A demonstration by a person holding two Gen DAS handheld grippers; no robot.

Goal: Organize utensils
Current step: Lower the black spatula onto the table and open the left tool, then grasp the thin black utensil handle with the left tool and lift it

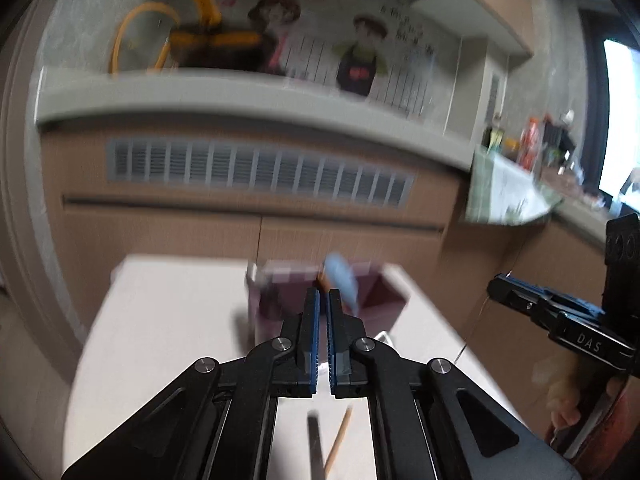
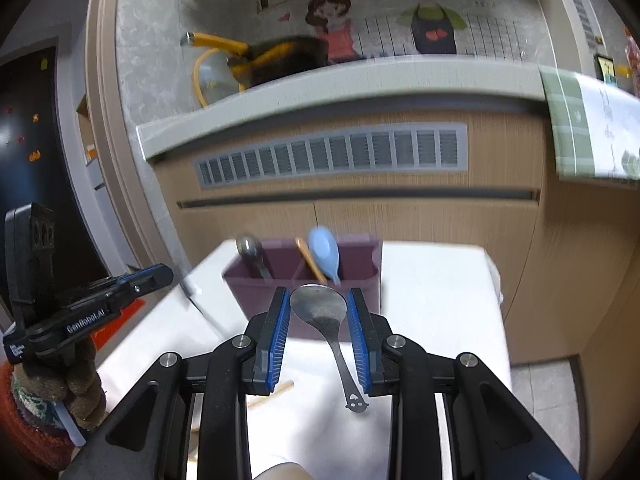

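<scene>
A purple utensil holder (image 2: 362,276) stands at the far edge of the white table (image 2: 432,300). It holds a blue spoon (image 2: 325,252), a wooden utensil (image 2: 310,258) and a metal spoon (image 2: 250,250). My right gripper (image 2: 319,298) is shut on the bowl of a metal spoon (image 2: 320,312), held just in front of the holder. My left gripper (image 1: 323,296) is shut and empty, in front of the holder (image 1: 384,300); it shows at the left of the right wrist view (image 2: 156,274). A wooden chopstick (image 1: 339,440) and a dark utensil (image 1: 314,444) lie on the table below it.
Behind the table is a wooden cabinet with a grey vent grille (image 2: 332,156) under a grey ledge (image 2: 320,88). A dark pan with yellow handle (image 2: 276,60) sits on the ledge. A green cloth (image 2: 592,132) hangs at the right.
</scene>
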